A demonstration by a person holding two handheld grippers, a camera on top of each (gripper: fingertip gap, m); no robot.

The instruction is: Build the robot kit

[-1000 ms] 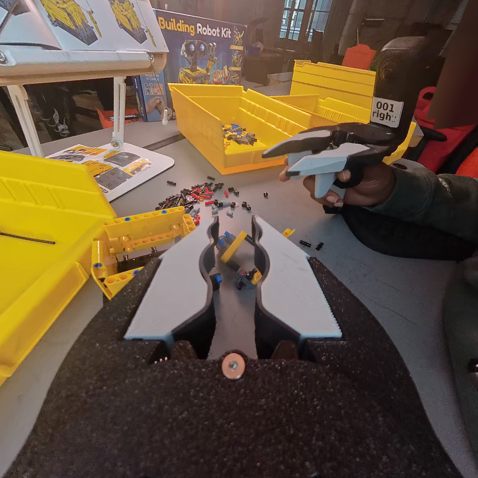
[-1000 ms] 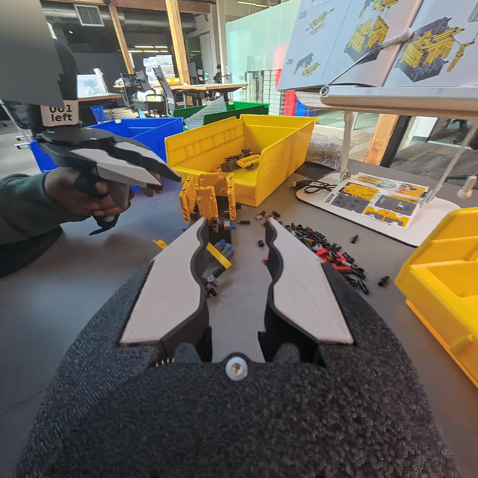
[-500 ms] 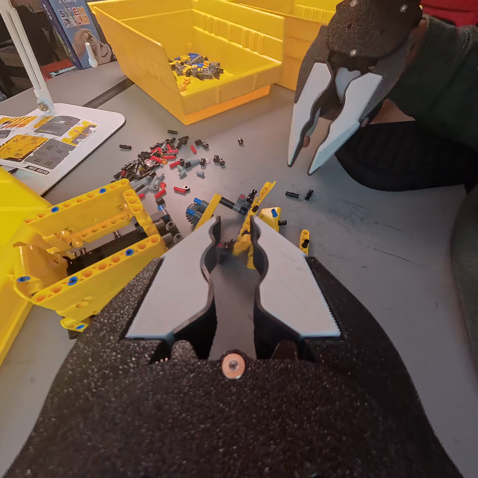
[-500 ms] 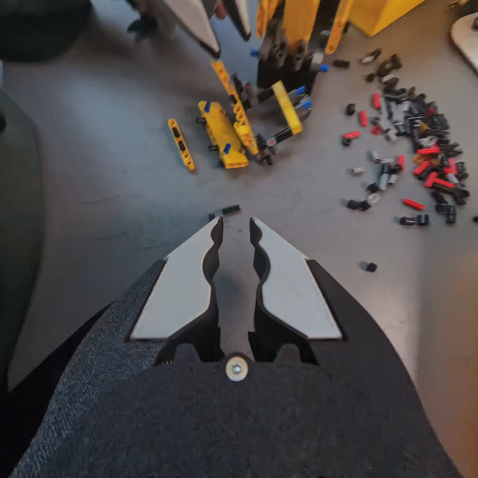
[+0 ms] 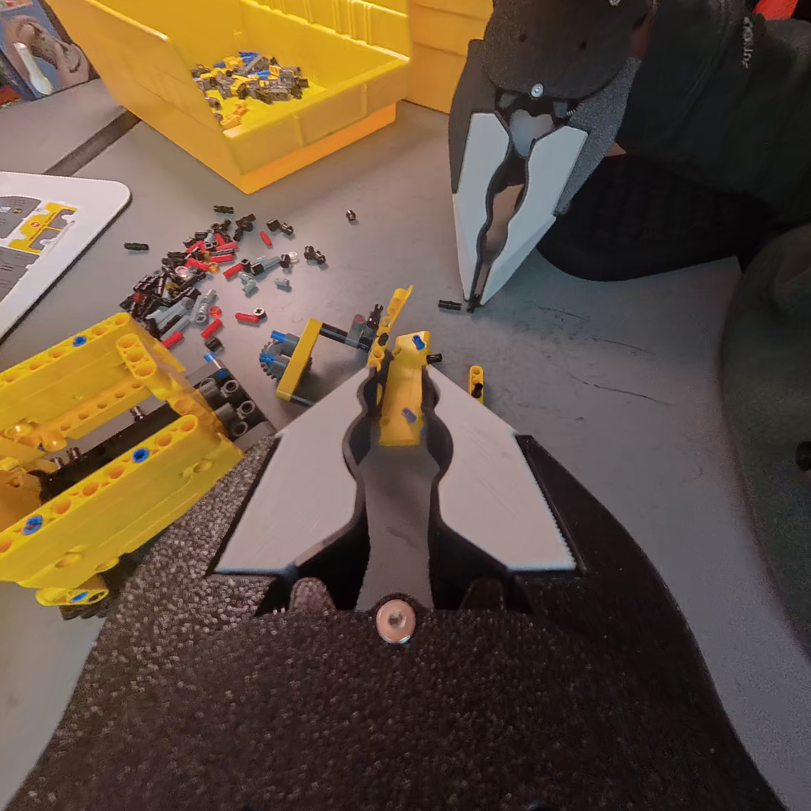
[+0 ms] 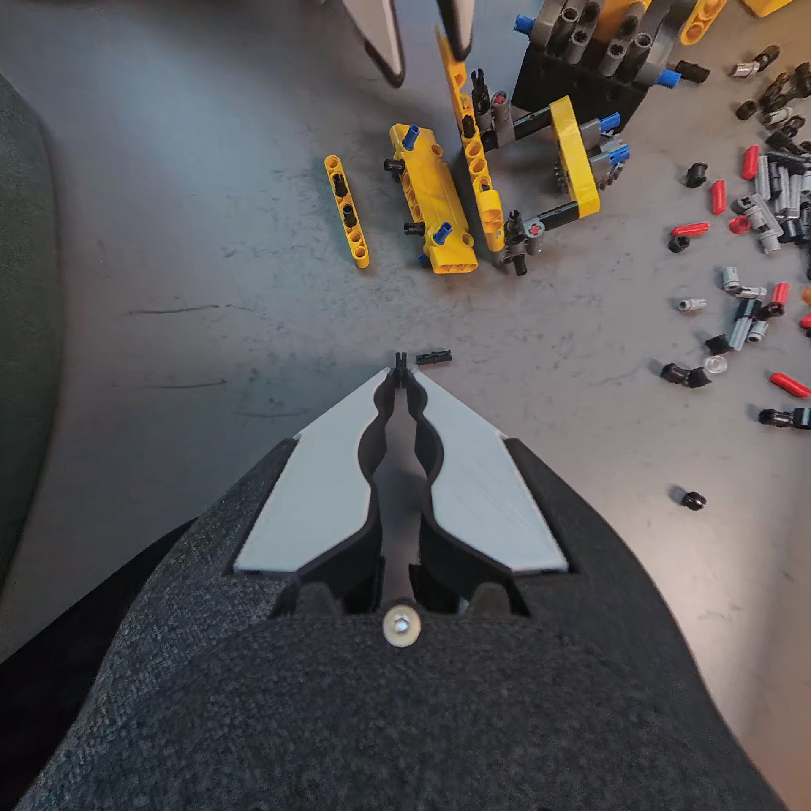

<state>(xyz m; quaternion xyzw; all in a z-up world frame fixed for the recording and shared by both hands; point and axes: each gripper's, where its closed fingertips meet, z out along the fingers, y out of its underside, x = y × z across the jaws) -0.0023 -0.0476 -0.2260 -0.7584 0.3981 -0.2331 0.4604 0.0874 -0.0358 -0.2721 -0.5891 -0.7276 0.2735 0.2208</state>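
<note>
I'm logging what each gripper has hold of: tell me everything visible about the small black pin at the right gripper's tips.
The small black plastic connector pin is slim, with a split, notched end. It stands roughly upright, pinched between the nearly closed tips of the right gripper, its end poking past them onto or just above the grey table. A second black pin lies flat beside it, apart.

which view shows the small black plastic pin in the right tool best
The right wrist view: the small black plastic pin sits pinched at the right tool tips, close and sharp. The left wrist view shows it only as a tiny dark speck at those distant tips.
</note>
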